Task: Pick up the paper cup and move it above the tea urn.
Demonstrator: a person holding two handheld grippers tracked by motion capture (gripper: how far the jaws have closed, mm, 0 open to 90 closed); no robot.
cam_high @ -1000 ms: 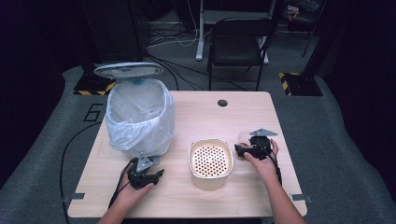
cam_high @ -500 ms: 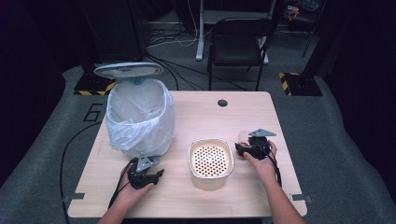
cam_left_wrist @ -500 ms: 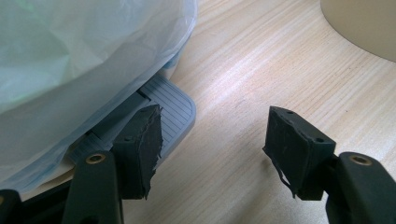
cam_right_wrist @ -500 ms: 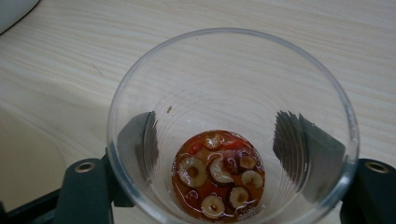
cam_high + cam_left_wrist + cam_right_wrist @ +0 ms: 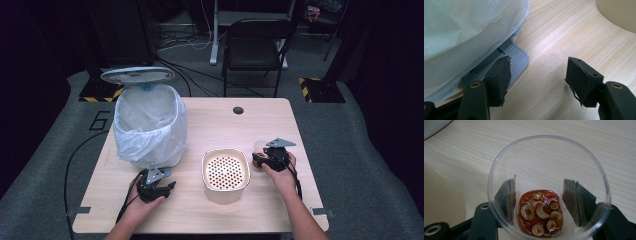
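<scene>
A clear plastic cup (image 5: 544,165) stands on the table, with red liquid and pale sliced pieces (image 5: 539,212) at its bottom. My right gripper (image 5: 537,202) has just been closing on it, and its pads now press the cup's lower wall from both sides. In the high view the cup (image 5: 258,147) stands right of the bowl, with the right gripper (image 5: 260,161) around it. My left gripper (image 5: 170,186) rests on the table at the front left. Its jaws stand open with nothing between them (image 5: 537,75), just in front of the bin's pedal (image 5: 516,56).
A cream perforated bowl (image 5: 206,167) sits mid-table between the hands. A pedal bin lined with a white bag (image 5: 150,125) stands at the left, its lid (image 5: 137,75) raised. A chair (image 5: 255,45) stands beyond the table's far edge. Bare wood (image 5: 235,130) lies behind the bowl.
The right gripper's jaws look drawn in closer around the cup. Both hands stay where they were.
</scene>
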